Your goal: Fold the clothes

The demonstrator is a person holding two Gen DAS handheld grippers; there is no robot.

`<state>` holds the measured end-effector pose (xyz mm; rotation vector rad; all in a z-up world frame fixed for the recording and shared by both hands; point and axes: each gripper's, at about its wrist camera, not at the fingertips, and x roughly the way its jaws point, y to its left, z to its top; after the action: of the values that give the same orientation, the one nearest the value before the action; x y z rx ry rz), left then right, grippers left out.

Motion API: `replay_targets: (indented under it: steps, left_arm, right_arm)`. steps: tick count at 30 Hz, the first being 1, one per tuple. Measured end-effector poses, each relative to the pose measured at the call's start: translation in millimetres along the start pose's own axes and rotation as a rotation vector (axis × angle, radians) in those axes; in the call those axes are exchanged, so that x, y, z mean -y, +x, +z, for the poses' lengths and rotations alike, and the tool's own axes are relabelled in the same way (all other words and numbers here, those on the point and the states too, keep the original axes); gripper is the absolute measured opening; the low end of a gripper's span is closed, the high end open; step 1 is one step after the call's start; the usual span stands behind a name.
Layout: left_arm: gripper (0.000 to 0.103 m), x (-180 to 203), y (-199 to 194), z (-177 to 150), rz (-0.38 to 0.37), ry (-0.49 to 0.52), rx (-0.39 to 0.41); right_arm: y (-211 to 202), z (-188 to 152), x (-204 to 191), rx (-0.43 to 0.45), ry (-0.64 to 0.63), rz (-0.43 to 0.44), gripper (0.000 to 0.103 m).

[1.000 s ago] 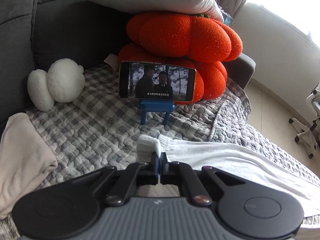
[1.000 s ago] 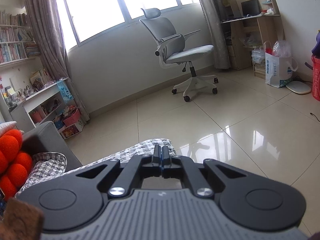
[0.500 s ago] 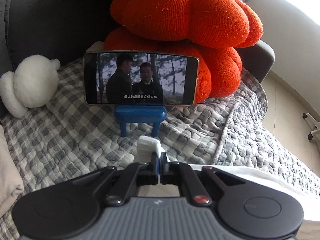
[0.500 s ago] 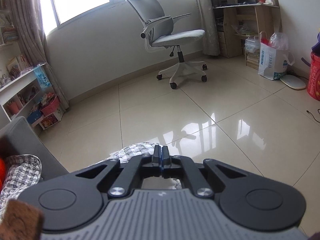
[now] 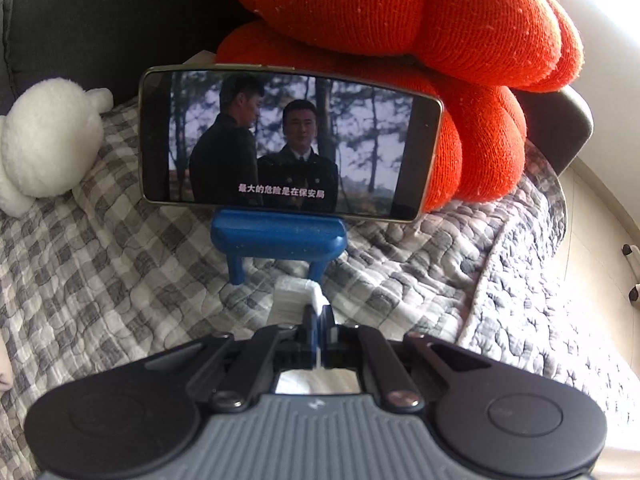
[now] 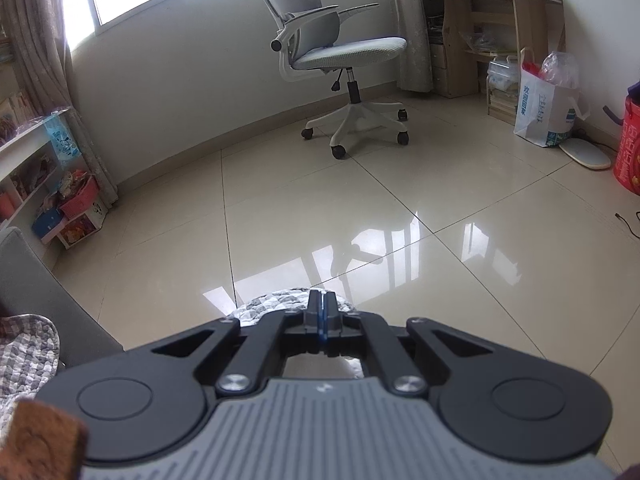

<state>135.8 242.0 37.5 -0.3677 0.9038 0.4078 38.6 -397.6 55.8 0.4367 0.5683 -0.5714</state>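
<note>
In the left wrist view my left gripper [image 5: 318,312] is shut on a fold of white cloth [image 5: 294,298], which sticks out past the fingertips and also shows through the gap behind them. It hangs low over the grey checked quilt [image 5: 120,264], just short of the blue phone stand [image 5: 278,238]. The rest of the white garment is hidden under the gripper body. My right gripper [image 6: 321,300] is shut, pads together, and no cloth shows between them. It points out over a corner of the quilt [image 6: 272,302] toward the tiled floor [image 6: 440,208].
A phone [image 5: 288,144] playing video sits on the stand, against stacked orange cushions [image 5: 440,40]. A white plush toy [image 5: 44,140] lies left, by the dark sofa back [image 5: 100,20]. Across the room stand an office chair [image 6: 340,52], a paper bag [image 6: 544,112] and low shelves [image 6: 40,184].
The left gripper has carried the white cloth forward and down toward the phone, which now fills the view; the spread garment at right has left the view. The right gripper's view swung across the floor.
</note>
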Motion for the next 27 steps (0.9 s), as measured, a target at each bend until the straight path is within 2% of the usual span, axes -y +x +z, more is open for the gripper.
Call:
replay_targets:
  steps: [2, 3, 5, 7, 8, 9, 10, 12, 16, 18, 19, 22, 25, 26, 27]
  left_arm:
    - [0.002, 2.1, 2.1, -2.3, 0.014, 0.022, 0.0]
    - [0.006, 3.0, 2.8, -3.3, 0.014, 0.033, 0.0]
    - [0.008, 1.0, -2.5, -3.4, -0.01, 0.045, 0.01]
    - [0.021, -2.5, -10.1, -2.9, -0.039, 0.052, 0.027]
    - [0.037, -4.8, -15.2, -3.0, -0.047, 0.057, 0.042]
    - [0.049, -8.0, -21.9, -3.7, -0.046, 0.065, 0.065]
    - [0.051, -11.6, -27.9, -4.8, -0.045, 0.07, 0.086]
    - [0.052, -20.3, -38.6, -8.7, -0.049, 0.071, 0.118]
    - [0.052, -41.0, -42.5, -22.3, -0.083, 0.052, 0.101]
    - [0.052, -53.2, -43.5, -31.3, -0.11, 0.033, 0.11]
    - [0.052, -57.1, -43.6, -36.1, -0.127, 0.033, 0.12]
    - [0.055, -57.9, -41.4, -47.6, -0.189, 0.074, 0.148]
    - [0.056, -54.4, -38.0, -56.0, -0.216, 0.118, 0.185]
    - [0.052, -52.9, -37.3, -58.9, -0.216, 0.132, 0.202]
    - [0.043, -51.5, -36.9, -61.3, -0.219, 0.146, 0.215]
  right_arm:
    - [5.7, -2.6, -6.1, -0.016, -0.023, -0.016, 0.0]
    - [8.8, -5.0, -8.6, -0.028, -0.036, -0.023, 0.0]
    - [13.4, -8.5, -10.3, -0.038, -0.049, -0.031, 0.0]
    - [15.1, -9.1, -11.4, -0.036, -0.051, -0.034, 0.0]
    - [15.7, -8.7, -12.1, -0.035, -0.049, -0.034, 0.0]
    - [16.4, -8.4, -12.9, -0.034, -0.047, -0.033, 0.0]
    - [16.5, -8.3, -14.4, -0.034, -0.05, -0.031, 0.001]
    - [17.1, -9.1, -18.8, -0.037, -0.072, -0.03, 0.001]
    - [15.2, -11.4, -26.7, -0.047, -0.129, -0.022, 0.002]
    - [8.5, -11.7, -31.9, -0.026, -0.173, -0.018, 0.005]
    - [3.5, -12.7, -36.4, -0.006, -0.208, -0.018, 0.013]
    - [-13.2, -16.7, -53.0, 0.062, -0.326, -0.014, 0.013]
    - [-27.6, -26.2, -73.3, 0.085, -0.427, 0.041, 0.013]
    - [-31.3, -29.1, -80.8, 0.087, -0.461, 0.066, 0.013]
    - [-34.7, -32.0, -88.7, 0.088, -0.489, 0.091, 0.013]
